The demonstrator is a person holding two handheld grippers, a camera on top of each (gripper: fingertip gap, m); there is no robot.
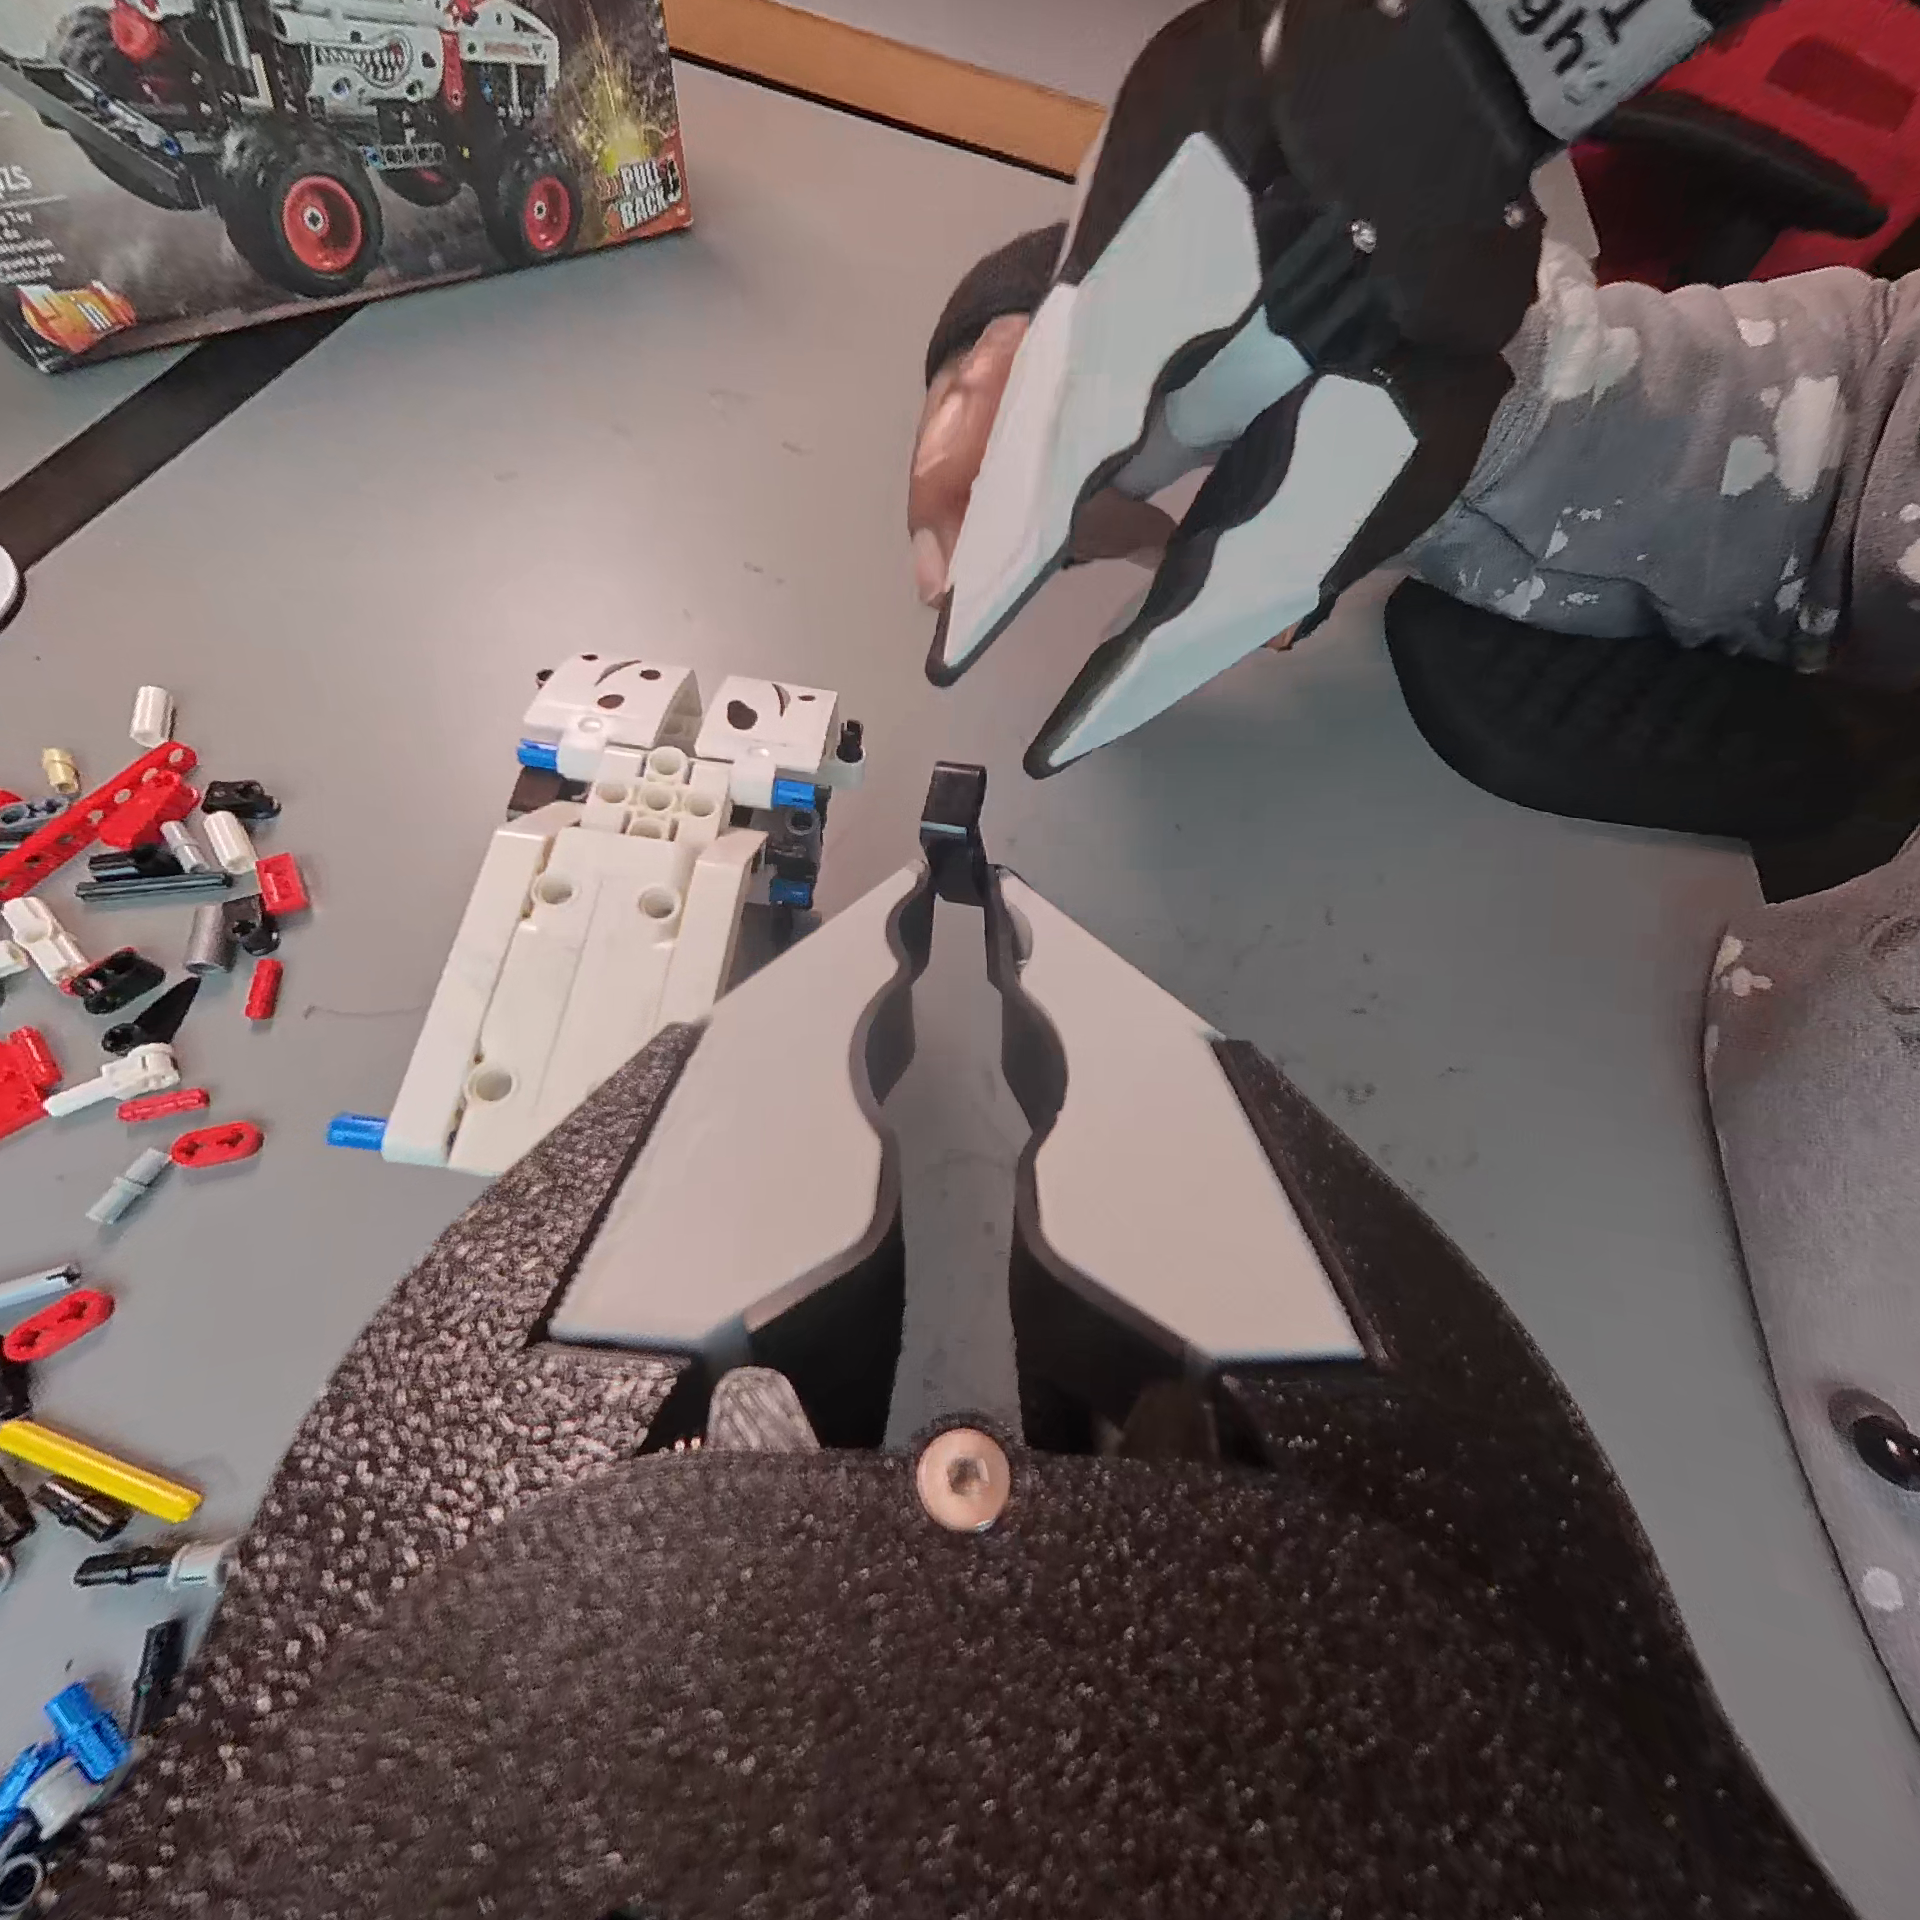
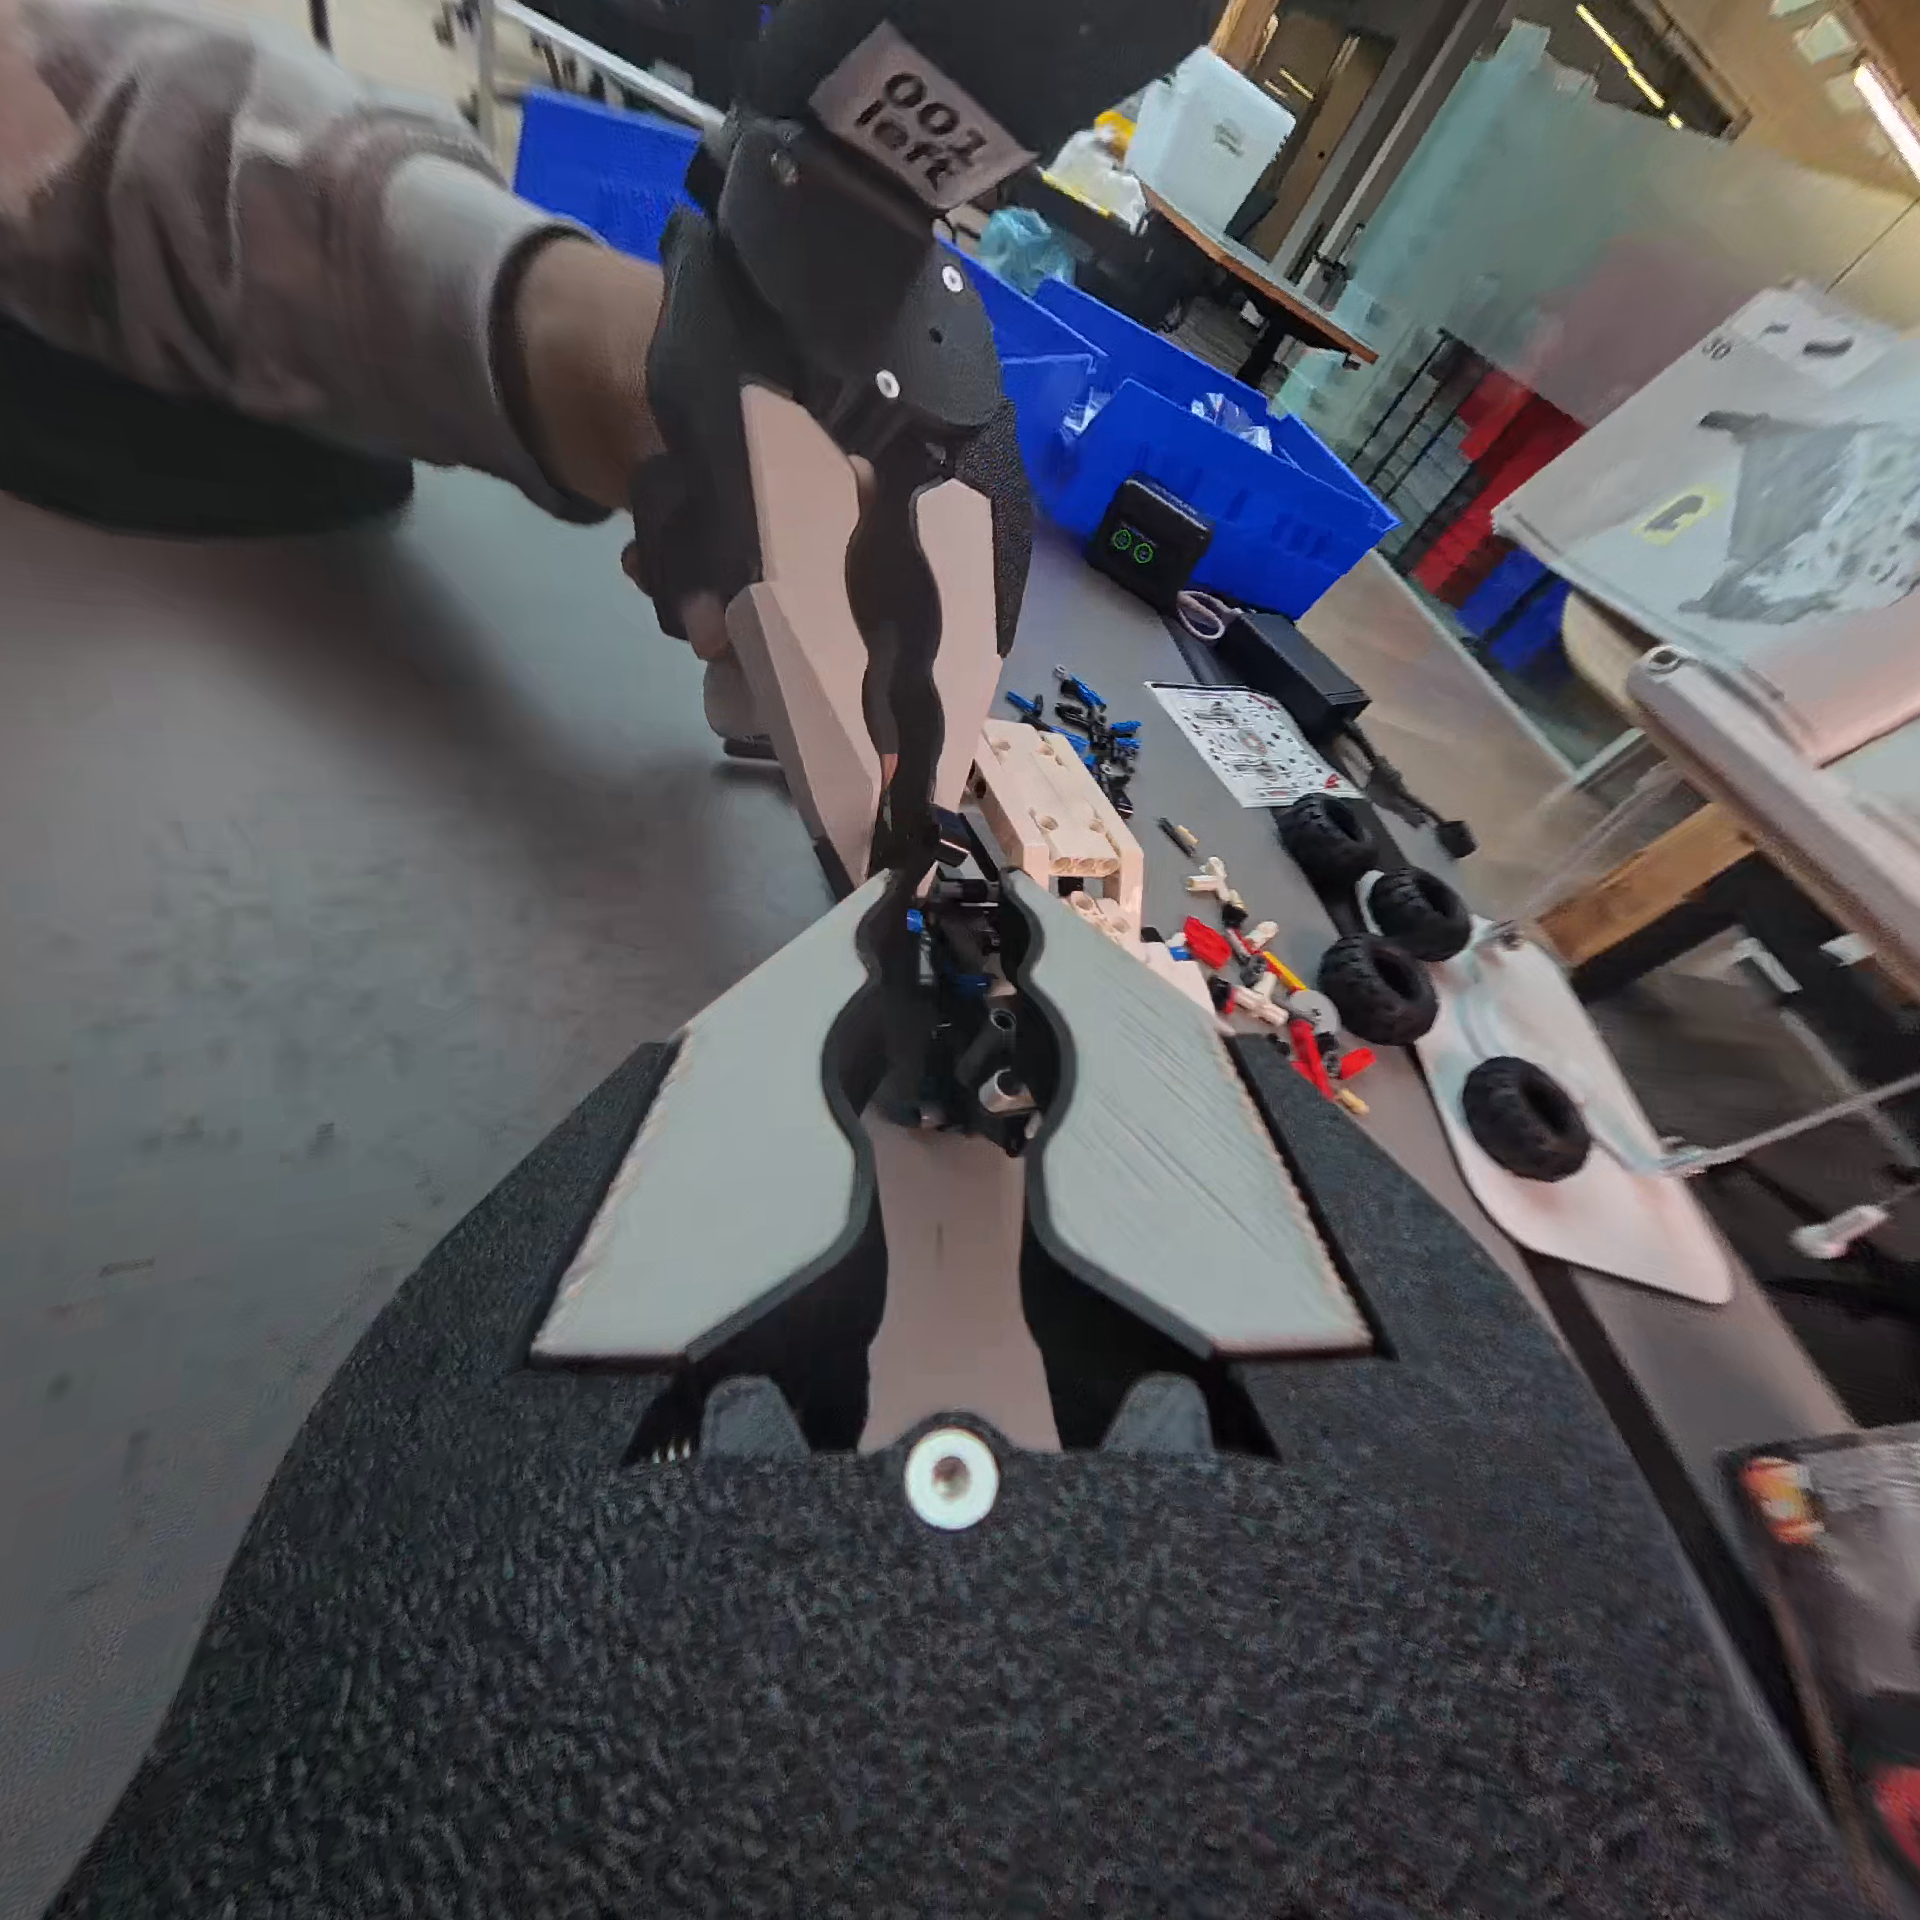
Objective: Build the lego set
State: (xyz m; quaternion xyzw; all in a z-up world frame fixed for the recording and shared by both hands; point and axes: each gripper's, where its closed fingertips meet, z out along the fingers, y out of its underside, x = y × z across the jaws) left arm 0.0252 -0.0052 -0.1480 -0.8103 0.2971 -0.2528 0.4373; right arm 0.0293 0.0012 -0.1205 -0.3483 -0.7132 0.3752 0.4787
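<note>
My left gripper (image 1: 956, 883) is shut on a small black lego piece (image 1: 956, 821) that sticks out past its fingertips, just above the grey table (image 1: 1299, 935). It also shows in the right wrist view (image 2: 902, 831), pointing down with the black piece (image 2: 951, 831). My right gripper (image 1: 987, 717) hovers open and empty just beyond that piece, tips pointing at it. In its own view the right gripper (image 2: 948, 885) frames the dark side of the white lego body (image 2: 1049, 800). The white body (image 1: 613, 914) with blue pins lies left of my left gripper.
Loose red, black, white and blue lego parts (image 1: 156, 935) lie at the left. The set's box (image 1: 312, 156) stands at the far left. Several black tyres (image 2: 1377, 982), an instruction sheet (image 2: 1247, 743) and blue bins (image 2: 1195, 468) lie beyond. A person's sleeve (image 1: 1818, 1143) lies at the right. The tips of both grippers are at nearly the same place.
</note>
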